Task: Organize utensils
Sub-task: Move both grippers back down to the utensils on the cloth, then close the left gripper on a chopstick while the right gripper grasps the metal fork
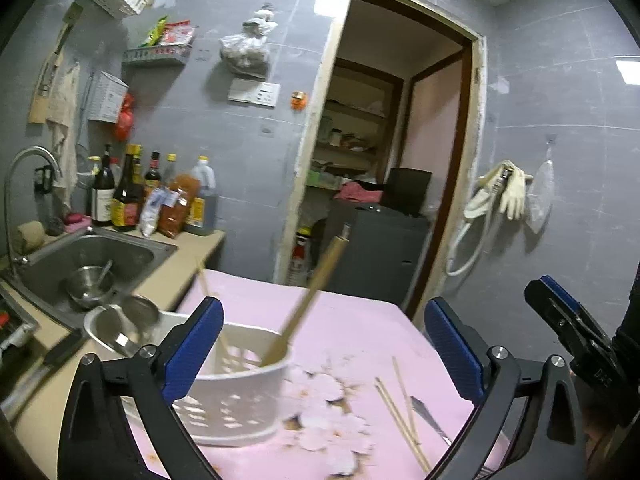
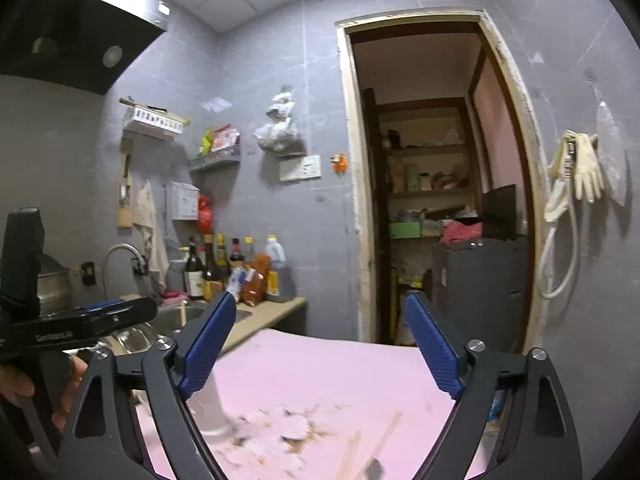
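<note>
The left tool [image 1: 324,344] is wide open and holds nothing. The right tool [image 2: 320,344] is wide open and empty too.

The white basket [image 1: 236,404] stands on the pink worktop [image 1: 360,320], near its left edge and just in front of the left tool. A wooden spoon [image 1: 308,300] leans in it, and thin chopsticks [image 1: 208,292] stick up beside it. More loose chopsticks [image 1: 400,412] and a small knife [image 1: 428,416] lie flat on the worktop, to the right of the basket.

The basket looks light. If a tool bumps it, it may tip or slide off the edge toward the sink [image 1: 88,256]. The thin sticks may roll or slip when they are picked up. The two tools are close and may knock together.

The left view shows the basket, the spoon and the sink clearly. The right view shows the loose sticks only as a blur, but it shows the person's hand [image 2: 24,392] on the left tool.
</note>
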Action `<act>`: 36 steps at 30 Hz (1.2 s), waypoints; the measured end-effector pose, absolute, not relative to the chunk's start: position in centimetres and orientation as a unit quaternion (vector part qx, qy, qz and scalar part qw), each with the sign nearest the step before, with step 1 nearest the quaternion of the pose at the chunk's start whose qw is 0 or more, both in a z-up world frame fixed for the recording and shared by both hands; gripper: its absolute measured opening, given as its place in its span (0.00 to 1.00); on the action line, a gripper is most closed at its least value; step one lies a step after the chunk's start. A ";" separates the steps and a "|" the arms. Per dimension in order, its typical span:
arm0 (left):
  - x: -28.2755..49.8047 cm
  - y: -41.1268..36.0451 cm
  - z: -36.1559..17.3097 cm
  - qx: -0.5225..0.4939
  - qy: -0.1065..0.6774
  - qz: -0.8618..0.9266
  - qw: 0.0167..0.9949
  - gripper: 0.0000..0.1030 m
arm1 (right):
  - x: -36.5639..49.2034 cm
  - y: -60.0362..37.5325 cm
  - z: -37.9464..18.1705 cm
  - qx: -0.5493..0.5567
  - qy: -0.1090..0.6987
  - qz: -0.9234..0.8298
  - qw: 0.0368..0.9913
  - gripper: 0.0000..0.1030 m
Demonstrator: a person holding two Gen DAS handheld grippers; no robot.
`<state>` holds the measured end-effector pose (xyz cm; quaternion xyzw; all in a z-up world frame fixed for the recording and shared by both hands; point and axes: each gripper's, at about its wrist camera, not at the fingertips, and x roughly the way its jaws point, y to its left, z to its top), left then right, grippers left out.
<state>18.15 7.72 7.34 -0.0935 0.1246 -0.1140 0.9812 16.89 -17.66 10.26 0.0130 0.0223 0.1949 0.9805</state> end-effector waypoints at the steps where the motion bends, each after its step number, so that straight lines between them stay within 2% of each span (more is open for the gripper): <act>1: 18.2 7.4 7.2 -0.093 0.126 -0.117 0.981 0.97 | 16.8 -18.0 10.2 0.012 0.024 0.192 0.981 0.94; 3: 18.3 6.2 6.7 -0.086 0.135 -0.124 0.979 0.97 | 16.7 -19.0 9.9 0.012 0.027 0.185 0.982 1.00; 11: 19.1 2.5 3.9 -0.042 0.185 -0.141 0.972 0.97 | 16.9 -22.0 7.9 -0.007 0.063 0.154 0.986 1.00; 26: 23.0 -1.1 -3.3 -0.009 0.358 -0.162 0.920 0.97 | 18.7 -22.7 2.0 -0.052 0.227 0.147 0.961 0.98; 32: 24.4 -1.3 -4.5 -0.015 0.396 -0.172 0.902 0.96 | 19.7 -22.3 -0.1 -0.071 0.296 0.160 0.939 0.78; 34: 24.8 -1.3 -4.7 -0.020 0.405 -0.175 0.897 0.95 | 19.9 -22.0 -0.8 -0.075 0.315 0.170 0.931 0.68; 36: 25.3 -1.3 -4.9 -0.025 0.416 -0.185 0.890 0.91 | 20.1 -21.7 -1.2 -0.077 0.329 0.180 0.924 0.62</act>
